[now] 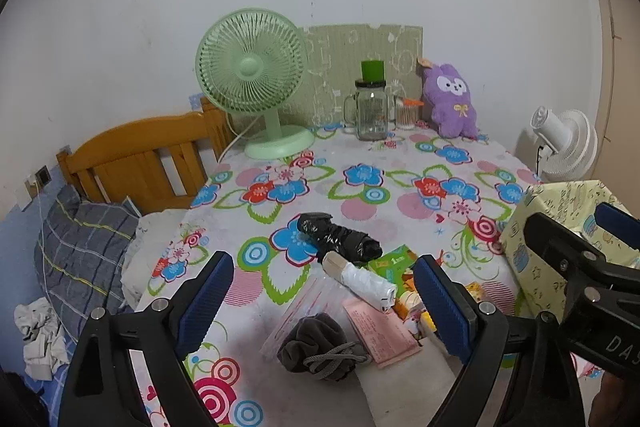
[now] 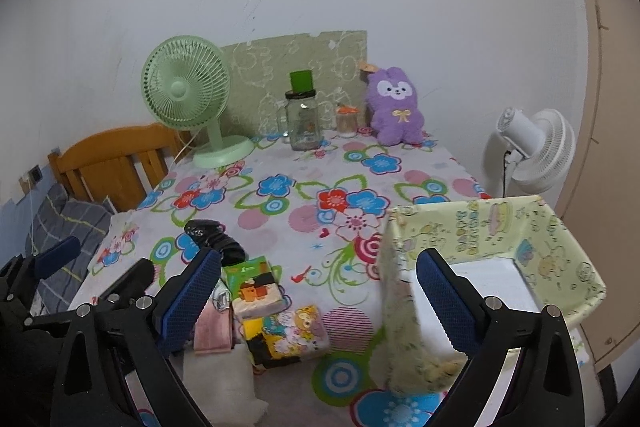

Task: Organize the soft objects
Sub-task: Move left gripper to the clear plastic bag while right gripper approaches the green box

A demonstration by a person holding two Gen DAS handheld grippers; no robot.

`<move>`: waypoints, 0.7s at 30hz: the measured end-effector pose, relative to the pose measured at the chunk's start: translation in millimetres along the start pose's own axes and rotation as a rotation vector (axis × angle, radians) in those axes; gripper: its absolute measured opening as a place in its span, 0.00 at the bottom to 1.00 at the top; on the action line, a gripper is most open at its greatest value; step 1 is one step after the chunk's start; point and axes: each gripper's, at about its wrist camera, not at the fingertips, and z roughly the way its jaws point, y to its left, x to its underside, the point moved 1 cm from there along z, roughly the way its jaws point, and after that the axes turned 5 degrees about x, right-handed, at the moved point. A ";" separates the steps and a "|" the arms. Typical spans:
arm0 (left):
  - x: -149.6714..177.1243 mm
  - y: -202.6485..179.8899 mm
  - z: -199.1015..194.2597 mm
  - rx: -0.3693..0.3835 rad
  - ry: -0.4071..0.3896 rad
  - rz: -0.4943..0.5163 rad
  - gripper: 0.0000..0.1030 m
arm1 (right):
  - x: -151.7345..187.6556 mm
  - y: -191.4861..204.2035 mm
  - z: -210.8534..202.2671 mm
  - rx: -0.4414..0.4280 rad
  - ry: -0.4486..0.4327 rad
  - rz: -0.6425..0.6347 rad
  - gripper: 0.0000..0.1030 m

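A purple plush rabbit [image 1: 451, 102] leans on the wall at the back of the flowered table; it also shows in the right wrist view [image 2: 396, 107]. A grey drawstring pouch [image 1: 316, 345] lies on a clear bag below my open, empty left gripper [image 1: 324, 303]. A black folded umbrella [image 1: 340, 238] and a white roll [image 1: 362, 281] lie beyond it. My right gripper [image 2: 320, 303] is open and empty, above tissue packs [image 2: 256, 287] and beside a pale yellow fabric box [image 2: 496, 247].
A green fan [image 1: 252, 75], a glass jar with a green lid [image 1: 371, 107] and a small swab jar [image 1: 407, 113] stand at the back. A white fan [image 2: 536, 151] stands right of the table. A wooden bed with bedding [image 1: 80, 247] is on the left.
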 end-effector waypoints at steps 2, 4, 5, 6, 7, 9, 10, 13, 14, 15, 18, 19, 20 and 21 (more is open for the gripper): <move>1.7 3.7 7.4 0.004 0.018 -0.004 0.90 | 0.1 6.2 7.2 -0.007 0.012 -0.008 0.96; 3.4 7.7 14.5 0.007 0.035 -0.011 0.89 | 0.7 13.3 13.7 -0.013 0.021 -0.016 0.96; 4.0 9.6 17.2 0.007 0.042 -0.014 0.89 | 1.1 16.8 17.8 -0.017 0.028 -0.021 0.96; 4.9 11.1 20.3 0.008 0.048 -0.016 0.89 | 1.5 19.4 20.9 -0.019 0.033 -0.026 0.96; 5.9 13.2 24.3 0.009 0.055 -0.020 0.89 | 1.9 22.5 24.2 -0.023 0.040 -0.031 0.95; 7.7 16.3 30.2 0.010 0.069 -0.027 0.89 | 3.0 29.1 30.8 -0.032 0.054 -0.043 0.95; 9.2 17.7 33.5 0.012 0.078 -0.031 0.89 | 3.8 32.3 33.0 -0.034 0.058 -0.048 0.95; 13.4 19.9 44.2 0.018 0.107 -0.036 0.89 | 5.7 40.2 41.3 -0.045 0.077 -0.063 0.95; 14.3 20.4 48.1 0.020 0.117 -0.036 0.89 | 6.4 42.5 44.8 -0.049 0.086 -0.067 0.95; 15.8 20.6 52.5 0.022 0.127 -0.038 0.89 | 7.0 44.6 48.4 -0.052 0.093 -0.072 0.95; 18.7 21.7 61.1 0.029 0.151 -0.044 0.89 | 9.2 49.0 60.6 -0.060 0.121 -0.078 0.93; 19.7 21.8 64.1 0.030 0.157 -0.046 0.89 | 10.1 50.1 64.8 -0.063 0.132 -0.079 0.93; 20.6 22.3 67.1 0.029 0.164 -0.047 0.89 | 10.9 51.2 68.7 -0.068 0.142 -0.079 0.93; 21.4 23.4 69.5 0.028 0.170 -0.049 0.89 | 11.4 52.5 71.8 -0.072 0.150 -0.080 0.92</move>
